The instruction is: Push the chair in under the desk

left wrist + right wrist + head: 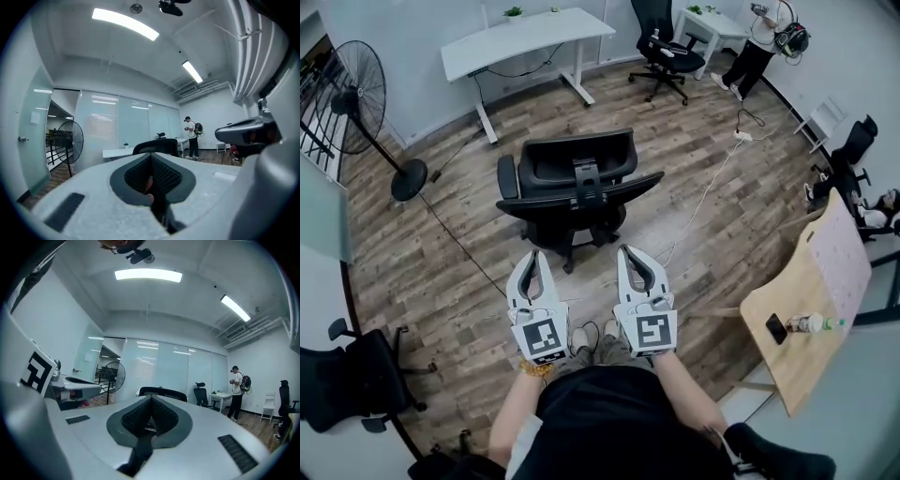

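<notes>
**Both grippers held level, side by side, behind the chair.** The fingers of the left gripper (534, 258) are pressed together with nothing between them, and those of the right gripper (628, 253) likewise.

The black chair (572, 173) stands just beyond the fingertips, backrest nearest. It is on open floor, well apart from the white desk (525, 37), which lies far beyond it and slightly left.

**Hazards, as judged.**
- If the backrest is pushed off centre by the narrow closed tips, the chair may be swivelled or rolled off line.
- The tips may be slid off the backrest.
- The armrests or base may be caught on the desk's legs.

**Surroundings.**
- A fan (358, 98) stands beyond and left of the fingers.
- A floor cable (703, 202) runs beyond and right.
- A second chair (667, 47) and a person (755, 52) are seen far beyond, to the right.
- A wooden surface (792, 319) lies right of the fingers.
</notes>
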A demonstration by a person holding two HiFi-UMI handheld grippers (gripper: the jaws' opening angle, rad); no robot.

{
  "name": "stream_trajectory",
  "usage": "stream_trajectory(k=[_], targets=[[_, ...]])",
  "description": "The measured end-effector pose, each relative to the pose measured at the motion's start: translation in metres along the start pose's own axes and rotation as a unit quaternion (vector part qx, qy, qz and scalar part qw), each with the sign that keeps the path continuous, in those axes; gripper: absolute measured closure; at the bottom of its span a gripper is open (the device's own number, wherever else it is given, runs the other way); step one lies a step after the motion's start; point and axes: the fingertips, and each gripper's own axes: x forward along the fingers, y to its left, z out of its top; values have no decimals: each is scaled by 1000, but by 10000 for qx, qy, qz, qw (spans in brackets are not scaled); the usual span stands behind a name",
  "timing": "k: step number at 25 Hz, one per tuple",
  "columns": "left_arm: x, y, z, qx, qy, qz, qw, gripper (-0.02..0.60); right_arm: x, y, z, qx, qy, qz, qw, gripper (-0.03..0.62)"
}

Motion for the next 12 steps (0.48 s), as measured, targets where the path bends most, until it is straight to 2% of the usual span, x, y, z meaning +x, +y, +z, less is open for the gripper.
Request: stream_trajectory(k=[4,12], targets=[[-7,-12,1,3,-24,-93,10000,571,-12,0,4,39,-131,-35,9999,595],[-42,-65,11,37,-74,-234,9997,571,-57,3,9,23,-273,248,9993,596]])
